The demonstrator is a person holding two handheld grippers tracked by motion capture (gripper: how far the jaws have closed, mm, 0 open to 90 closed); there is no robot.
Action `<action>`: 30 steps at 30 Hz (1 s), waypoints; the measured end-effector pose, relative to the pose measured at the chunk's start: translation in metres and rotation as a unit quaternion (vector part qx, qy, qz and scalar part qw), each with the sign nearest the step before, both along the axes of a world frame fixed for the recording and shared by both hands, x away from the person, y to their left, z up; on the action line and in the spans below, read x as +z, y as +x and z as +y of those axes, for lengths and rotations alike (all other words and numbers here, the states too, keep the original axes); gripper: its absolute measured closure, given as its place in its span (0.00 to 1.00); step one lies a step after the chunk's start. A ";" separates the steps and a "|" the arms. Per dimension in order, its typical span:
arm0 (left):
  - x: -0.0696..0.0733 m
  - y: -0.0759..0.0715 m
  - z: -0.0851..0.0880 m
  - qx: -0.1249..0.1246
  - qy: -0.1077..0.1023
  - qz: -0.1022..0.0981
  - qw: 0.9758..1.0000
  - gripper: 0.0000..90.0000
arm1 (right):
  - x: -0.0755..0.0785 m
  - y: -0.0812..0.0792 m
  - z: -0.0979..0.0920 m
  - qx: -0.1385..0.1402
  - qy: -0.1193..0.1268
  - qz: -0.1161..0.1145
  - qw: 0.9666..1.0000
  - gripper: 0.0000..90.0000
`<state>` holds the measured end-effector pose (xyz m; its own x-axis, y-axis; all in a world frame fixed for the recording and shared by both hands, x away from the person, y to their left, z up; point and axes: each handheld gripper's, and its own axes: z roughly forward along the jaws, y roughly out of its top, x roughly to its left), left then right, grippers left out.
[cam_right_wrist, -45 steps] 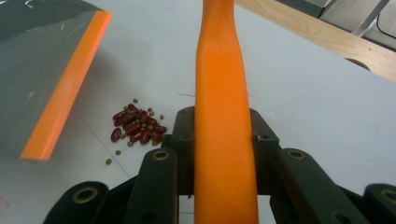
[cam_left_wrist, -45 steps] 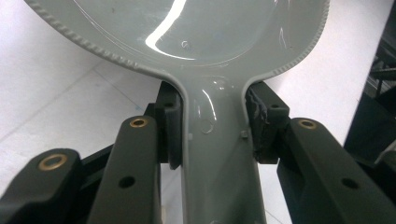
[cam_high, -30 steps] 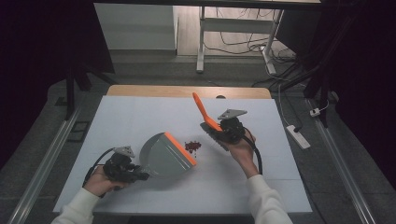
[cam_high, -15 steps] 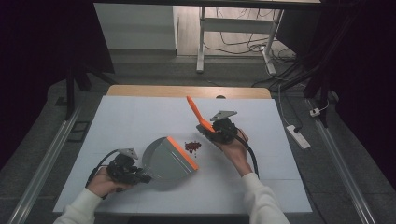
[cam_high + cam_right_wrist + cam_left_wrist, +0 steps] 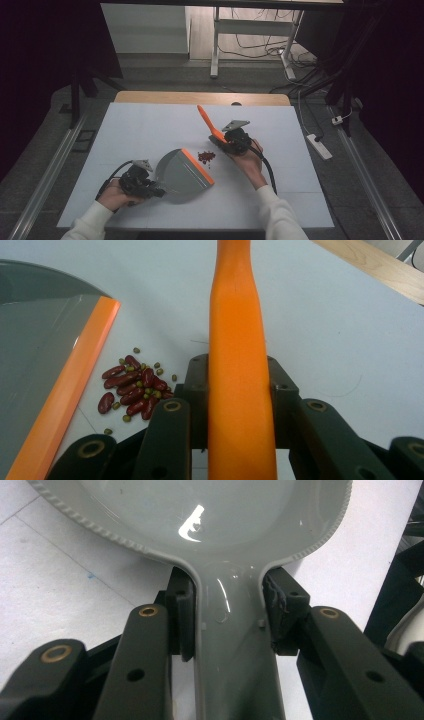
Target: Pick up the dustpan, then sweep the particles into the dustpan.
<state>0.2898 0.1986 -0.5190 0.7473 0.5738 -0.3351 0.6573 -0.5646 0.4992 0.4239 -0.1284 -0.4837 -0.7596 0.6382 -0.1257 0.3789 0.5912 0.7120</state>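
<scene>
A grey dustpan (image 5: 180, 172) with an orange lip (image 5: 196, 165) lies on the white table, its mouth facing a small pile of red and green beans (image 5: 205, 157). My left gripper (image 5: 156, 190) is shut on the dustpan's handle; in the left gripper view both pads press the handle's neck (image 5: 230, 630) below the pan (image 5: 200, 510). My right gripper (image 5: 225, 140) is shut on an orange brush handle (image 5: 205, 120) that slants up and away. In the right gripper view the handle (image 5: 235, 315) runs between the jaws, with the beans (image 5: 132, 387) to its left, beside the orange lip (image 5: 65, 385).
The white sheet (image 5: 150, 125) covers the table up to a wooden strip (image 5: 200, 97) at the far edge. A white power strip (image 5: 318, 146) lies on the floor to the right. Metal rails (image 5: 50, 170) run along the left. A desk frame (image 5: 216, 45) stands behind.
My right gripper has carried the orange handle left and lower, closer to the beans. The left gripper and dustpan have stayed put.
</scene>
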 end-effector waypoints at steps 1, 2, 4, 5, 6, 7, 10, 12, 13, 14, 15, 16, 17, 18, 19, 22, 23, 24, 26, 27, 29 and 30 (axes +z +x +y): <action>0.000 0.000 0.000 0.000 0.000 0.000 1.000 0.69 | 0.000 0.000 0.001 0.000 0.000 0.001 1.000 0.78; 0.000 0.000 0.000 0.000 0.001 0.000 1.000 0.69 | -0.001 0.000 0.001 0.001 -0.003 -0.001 1.000 0.78; 0.000 0.000 0.000 -0.001 0.002 -0.001 1.000 0.69 | -0.002 0.000 0.003 0.000 -0.002 -0.001 1.000 0.78; 0.000 0.000 0.000 -0.001 0.002 -0.001 1.000 0.69 | -0.002 0.000 0.004 0.000 -0.002 -0.001 1.000 0.78; 0.000 0.000 0.000 -0.001 0.002 0.000 1.000 0.69 | -0.002 0.000 0.004 0.002 -0.003 -0.001 1.000 0.78; 0.000 0.000 -0.001 -0.001 0.002 -0.001 1.000 0.69 | -0.002 0.000 0.005 0.001 -0.002 -0.001 1.000 0.78; -0.001 0.000 -0.001 -0.001 0.002 0.000 1.000 0.69 | -0.002 -0.001 0.008 0.006 -0.005 -0.002 1.000 0.78; -0.001 0.000 -0.001 -0.001 0.003 0.000 1.000 0.69 | -0.003 -0.001 0.011 0.008 -0.009 -0.004 1.000 0.78; -0.001 0.000 -0.001 -0.002 0.004 0.000 1.000 0.69 | -0.003 -0.002 0.013 0.010 -0.011 -0.002 1.000 0.78; -0.001 0.000 -0.001 -0.001 0.004 -0.001 1.000 0.69 | -0.004 -0.002 0.014 0.010 -0.011 -0.002 1.000 0.78; -0.001 0.000 -0.001 -0.001 0.004 -0.001 1.000 0.69 | -0.005 -0.002 0.015 0.012 -0.012 -0.001 1.000 0.78; -0.001 0.000 -0.001 -0.001 0.004 -0.001 1.000 0.69 | -0.005 -0.002 0.016 0.013 -0.015 -0.001 1.000 0.78; -0.001 0.000 -0.001 -0.001 0.004 -0.001 1.000 0.69 | -0.006 -0.003 0.018 0.014 -0.017 0.000 1.000 0.78; -0.001 0.000 -0.001 -0.001 0.004 -0.001 1.000 0.69 | -0.006 -0.003 0.018 0.016 -0.019 -0.001 1.000 0.78; -0.001 0.000 -0.001 -0.001 0.004 -0.001 1.000 0.69 | -0.007 -0.004 0.019 0.017 -0.019 0.000 1.000 0.78; -0.001 0.000 -0.001 -0.002 0.004 -0.001 1.000 0.69 | -0.007 -0.006 0.021 0.020 -0.023 0.001 1.000 0.78; -0.001 0.000 -0.001 -0.002 0.004 -0.001 1.000 0.69 | -0.008 -0.006 0.022 0.020 -0.022 0.002 1.000 0.78; -0.001 0.000 -0.001 -0.001 0.004 -0.001 1.000 0.69 | -0.008 -0.007 0.023 0.020 -0.021 0.005 1.000 0.78; -0.001 0.000 -0.001 -0.001 0.004 -0.001 1.000 0.69 | -0.008 -0.007 0.024 0.022 -0.021 0.004 1.000 0.78; -0.001 0.000 -0.001 -0.001 0.004 -0.001 1.000 0.69 | -0.008 -0.008 0.025 0.022 -0.022 0.005 0.999 0.78; -0.001 0.000 -0.001 -0.001 0.004 -0.001 1.000 0.69 | -0.009 -0.009 0.026 0.024 -0.024 0.004 0.999 0.78; -0.001 0.000 -0.001 -0.001 0.004 -0.001 1.000 0.69 | -0.009 -0.009 0.027 0.026 -0.026 0.004 0.999 0.78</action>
